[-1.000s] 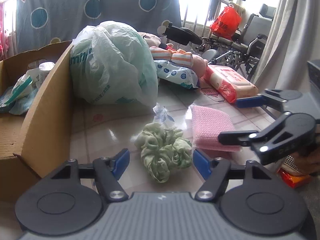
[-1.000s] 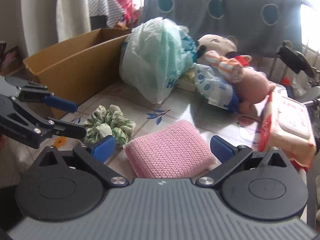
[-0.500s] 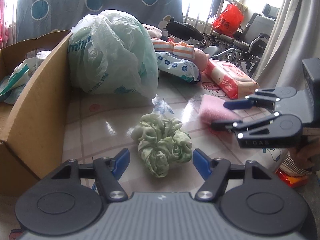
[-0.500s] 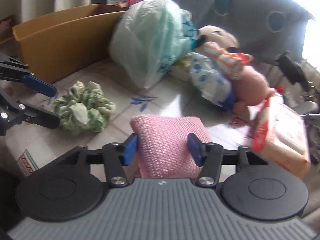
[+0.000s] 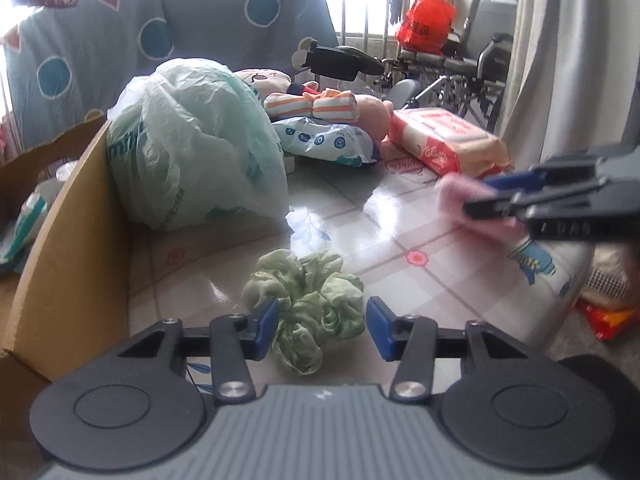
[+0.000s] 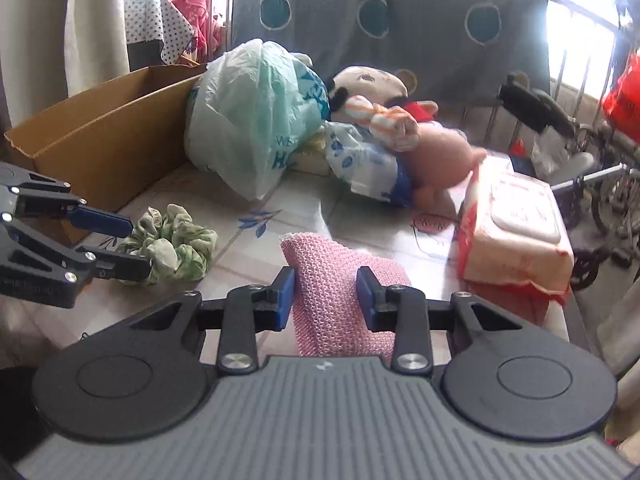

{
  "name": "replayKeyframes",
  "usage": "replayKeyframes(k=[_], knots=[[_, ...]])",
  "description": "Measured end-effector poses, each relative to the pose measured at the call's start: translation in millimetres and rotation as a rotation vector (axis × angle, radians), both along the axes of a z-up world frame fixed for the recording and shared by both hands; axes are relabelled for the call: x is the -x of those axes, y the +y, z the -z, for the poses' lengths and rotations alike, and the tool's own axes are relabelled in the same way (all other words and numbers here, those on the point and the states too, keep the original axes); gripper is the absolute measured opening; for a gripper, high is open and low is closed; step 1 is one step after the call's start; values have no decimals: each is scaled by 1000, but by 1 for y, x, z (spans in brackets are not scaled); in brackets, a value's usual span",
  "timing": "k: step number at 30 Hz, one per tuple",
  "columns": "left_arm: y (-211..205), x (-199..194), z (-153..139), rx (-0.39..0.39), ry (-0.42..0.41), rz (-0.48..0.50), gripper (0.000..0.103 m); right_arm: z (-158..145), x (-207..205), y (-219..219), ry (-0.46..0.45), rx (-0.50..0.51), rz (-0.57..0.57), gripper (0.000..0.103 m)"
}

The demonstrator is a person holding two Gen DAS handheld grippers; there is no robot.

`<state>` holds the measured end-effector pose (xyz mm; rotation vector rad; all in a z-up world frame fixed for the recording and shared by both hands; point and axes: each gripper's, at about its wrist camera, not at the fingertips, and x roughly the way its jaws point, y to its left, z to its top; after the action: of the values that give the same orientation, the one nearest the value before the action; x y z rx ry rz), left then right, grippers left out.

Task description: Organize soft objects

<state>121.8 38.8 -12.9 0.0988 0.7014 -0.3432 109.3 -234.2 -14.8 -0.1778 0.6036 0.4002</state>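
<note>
A pale green scrunchie [image 5: 308, 304] lies on the glossy table between the fingers of my left gripper [image 5: 322, 328], which is open around it. It also shows in the right wrist view [image 6: 176, 246]. My right gripper [image 6: 325, 300] is shut on a pink knitted cloth [image 6: 332, 280] and holds it lifted above the table. In the left wrist view the right gripper [image 5: 496, 200] with the pink cloth [image 5: 456, 196] is at the right, blurred.
An open cardboard box [image 5: 68, 240] stands at the left. A stuffed plastic bag [image 5: 192, 140], a plush doll [image 6: 380, 100], a blue wipes pack [image 5: 324, 140] and a pink wipes pack [image 6: 516, 228] lie at the back. A wheelchair [image 5: 460, 68] stands beyond the table.
My right gripper closed on the pink cloth and lifted it off the table. My left gripper moved forward so its fingers now flank the scrunchie.
</note>
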Motion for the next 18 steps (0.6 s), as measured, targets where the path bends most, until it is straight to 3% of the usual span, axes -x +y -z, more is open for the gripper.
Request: replayKeyframes(k=[5, 6, 7, 11, 13, 16, 18], knots=[[-13, 4, 3, -95, -37, 28, 47, -2, 9, -17, -53, 19, 79, 30], [-15, 4, 5, -107, -44, 25, 42, -3, 11, -19, -63, 8, 85, 30], [-17, 3, 6, -120, -56, 21, 19, -4, 12, -21, -52, -11, 77, 30], [-34, -6, 31, -283, -60, 26, 8, -5, 15, -24, -22, -90, 90, 30], [-41, -5, 35, -327, -93, 15, 7, -8, 16, -27, -8, -143, 95, 30], [-37, 2, 22, -280, -129, -11, 7, -19, 15, -35, 14, -252, 104, 30], [-38, 13, 10, -345, -210, -17, 7, -27, 16, -35, 22, -305, 97, 30]])
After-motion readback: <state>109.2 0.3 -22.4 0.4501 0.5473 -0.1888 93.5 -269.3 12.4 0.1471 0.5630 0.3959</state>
